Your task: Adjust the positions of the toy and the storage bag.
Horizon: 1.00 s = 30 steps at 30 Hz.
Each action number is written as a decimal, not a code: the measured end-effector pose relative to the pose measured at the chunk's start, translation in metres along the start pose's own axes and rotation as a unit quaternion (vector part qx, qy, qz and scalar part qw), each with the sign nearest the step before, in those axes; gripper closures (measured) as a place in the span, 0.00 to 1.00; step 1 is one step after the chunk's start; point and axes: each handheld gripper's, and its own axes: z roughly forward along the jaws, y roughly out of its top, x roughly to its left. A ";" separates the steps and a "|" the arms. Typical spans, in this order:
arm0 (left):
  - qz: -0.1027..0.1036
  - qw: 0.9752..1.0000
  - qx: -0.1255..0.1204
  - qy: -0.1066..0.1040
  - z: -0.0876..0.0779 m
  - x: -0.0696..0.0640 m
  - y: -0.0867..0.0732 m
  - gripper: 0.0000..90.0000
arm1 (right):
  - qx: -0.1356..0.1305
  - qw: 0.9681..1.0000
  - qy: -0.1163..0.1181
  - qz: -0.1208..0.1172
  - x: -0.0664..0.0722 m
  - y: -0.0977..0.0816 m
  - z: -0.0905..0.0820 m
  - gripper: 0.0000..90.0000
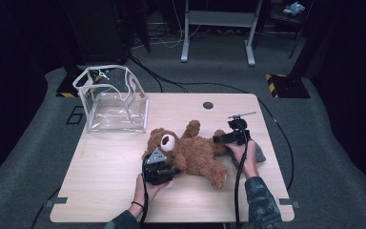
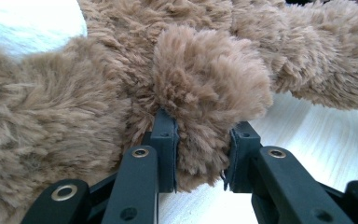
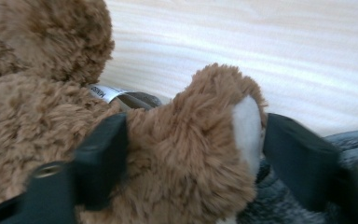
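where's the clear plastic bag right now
In the high view the clear plastic bag stands open at the table's far left corner, beyond and left of the teddy bear, apart from it.

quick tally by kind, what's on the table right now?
Brown teddy bear: 1
Clear plastic bag with white trim: 1
Grey fuzzy thing beside the bear's foot, kind unclear: 1
Hand-held grippers: 2, the left hand-held gripper and the right hand-held gripper
Total: 5
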 end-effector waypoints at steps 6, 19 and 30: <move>0.001 1.000 -0.005 0.006 -0.001 -0.001 -0.002 0.79 | -0.008 1.000 0.014 0.001 0.002 -0.007 0.003 0.73; 0.034 0.999 -0.017 0.022 -0.020 0.002 0.020 0.84 | -0.089 0.994 -0.037 -0.055 0.025 -0.006 -0.028 0.90; 0.051 0.998 -0.024 0.042 -0.026 0.014 0.041 0.85 | -0.141 0.986 -0.054 -0.075 0.040 -0.004 -0.051 0.91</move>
